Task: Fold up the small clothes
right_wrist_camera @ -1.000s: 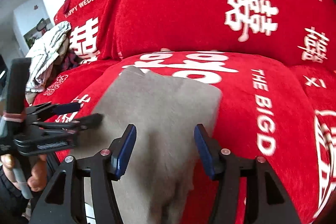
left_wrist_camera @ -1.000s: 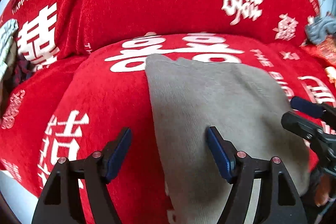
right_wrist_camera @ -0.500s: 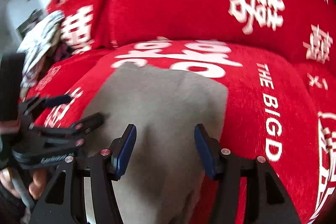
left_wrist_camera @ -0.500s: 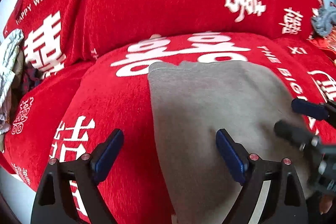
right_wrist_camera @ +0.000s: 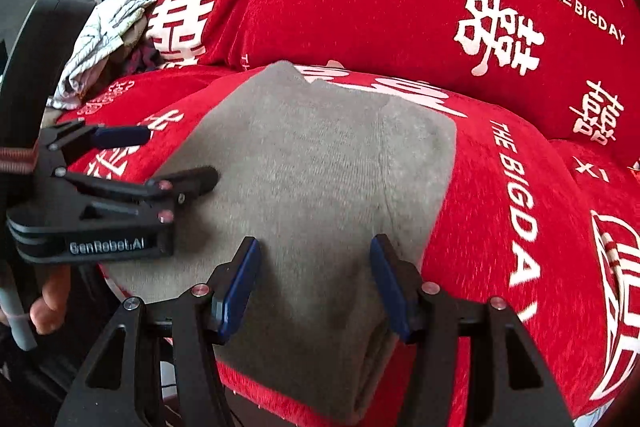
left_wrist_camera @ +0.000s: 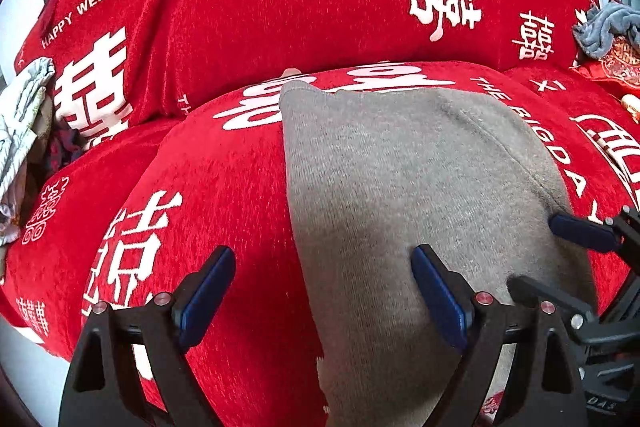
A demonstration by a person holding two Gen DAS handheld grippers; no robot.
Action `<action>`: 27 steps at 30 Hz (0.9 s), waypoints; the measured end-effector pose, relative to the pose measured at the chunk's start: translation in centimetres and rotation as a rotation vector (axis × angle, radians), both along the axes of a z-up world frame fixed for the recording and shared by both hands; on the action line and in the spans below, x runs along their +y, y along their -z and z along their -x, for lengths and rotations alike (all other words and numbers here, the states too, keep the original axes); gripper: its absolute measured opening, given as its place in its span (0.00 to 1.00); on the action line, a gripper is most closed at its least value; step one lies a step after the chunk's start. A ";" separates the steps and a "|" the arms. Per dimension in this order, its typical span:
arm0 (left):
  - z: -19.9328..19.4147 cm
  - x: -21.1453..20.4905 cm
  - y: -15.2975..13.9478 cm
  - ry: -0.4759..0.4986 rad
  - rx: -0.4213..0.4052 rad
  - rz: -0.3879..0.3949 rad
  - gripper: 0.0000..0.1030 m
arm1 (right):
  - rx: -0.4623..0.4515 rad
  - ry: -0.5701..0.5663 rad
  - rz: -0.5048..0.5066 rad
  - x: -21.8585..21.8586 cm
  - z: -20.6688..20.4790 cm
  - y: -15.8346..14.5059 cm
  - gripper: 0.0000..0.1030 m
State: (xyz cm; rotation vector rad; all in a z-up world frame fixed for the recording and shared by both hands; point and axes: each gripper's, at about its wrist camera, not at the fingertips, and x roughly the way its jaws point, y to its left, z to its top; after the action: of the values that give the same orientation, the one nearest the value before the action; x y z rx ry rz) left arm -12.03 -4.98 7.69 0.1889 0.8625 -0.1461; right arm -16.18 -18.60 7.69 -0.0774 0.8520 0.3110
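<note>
Since a second ago my left gripper (left_wrist_camera: 322, 285) has spread its jaws wider and slid along the grey garment (left_wrist_camera: 400, 187); its jaws stand open, nothing pinched, one pad over the red sofa cover (left_wrist_camera: 224, 187) and the other over the grey cloth. My right gripper (right_wrist_camera: 314, 281) has drifted lower; its jaws stand partly open above the garment, and I see no cloth clamped between them.

Both views cut off the garment's near end below the gripper frames, so I cannot tell how far it hangs over the seat edge. At the left, a hand (right_wrist_camera: 48, 301) shows only as fingertips around a handle.

I count one grey garment, two grippers, one pale crumpled cloth pile (right_wrist_camera: 104, 35) at the sofa's left end and one blue-grey bundle (left_wrist_camera: 604, 27) at its right.

It lies flat on the seat cushion, knitted, plain grey, with a seam running down its right side and a notched far edge.
</note>
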 end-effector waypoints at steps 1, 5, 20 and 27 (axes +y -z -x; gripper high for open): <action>0.1 -0.1 0.1 -0.001 -0.001 0.002 0.88 | -0.001 0.000 0.001 0.0 0.3 0.1 0.60; 0.7 -0.1 0.3 -0.016 -0.013 0.010 0.88 | 0.011 0.014 -0.014 -0.1 0.9 0.2 0.62; 1.6 0.1 0.5 -0.049 -0.001 0.016 1.00 | 0.026 0.070 0.039 0.7 1.1 -0.8 0.68; 2.3 1.1 -0.9 -0.076 -0.052 0.077 1.00 | -0.040 0.111 0.087 1.1 1.4 -2.3 0.68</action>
State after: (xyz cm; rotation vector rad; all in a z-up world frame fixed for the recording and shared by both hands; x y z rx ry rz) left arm -14.35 -3.89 8.60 0.0876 0.8097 -0.1022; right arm -17.54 -17.45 10.00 -0.1164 0.8263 0.1673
